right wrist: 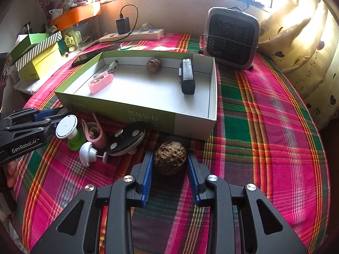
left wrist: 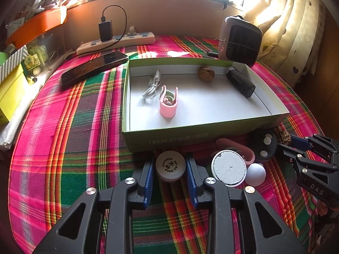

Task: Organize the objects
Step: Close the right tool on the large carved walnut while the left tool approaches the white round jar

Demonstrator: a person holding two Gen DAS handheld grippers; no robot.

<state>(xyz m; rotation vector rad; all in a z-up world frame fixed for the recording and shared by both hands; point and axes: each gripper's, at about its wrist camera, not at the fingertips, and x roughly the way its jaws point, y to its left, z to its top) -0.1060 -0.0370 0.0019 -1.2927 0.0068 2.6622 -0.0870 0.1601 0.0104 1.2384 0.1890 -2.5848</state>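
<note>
Woven plaid cloth [right wrist: 264, 116] covers surface, matt. Box [left wrist: 131, 97]: cardboard, matt white inside. Walnut [right wrist: 169, 157]: rough, pitted shell. Cap [left wrist: 170, 166]: smooth plastic. Fingers [right wrist: 147, 175]: ribbed blue rubber pads, matt.

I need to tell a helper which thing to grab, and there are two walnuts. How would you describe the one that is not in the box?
Find the shallow green box on the plaid tablecloth. Just in front of its near wall, on the cloth, sits the outside walnut, between the blue fingers of the right gripper. The other walnut lies inside the box by its far wall.
</note>
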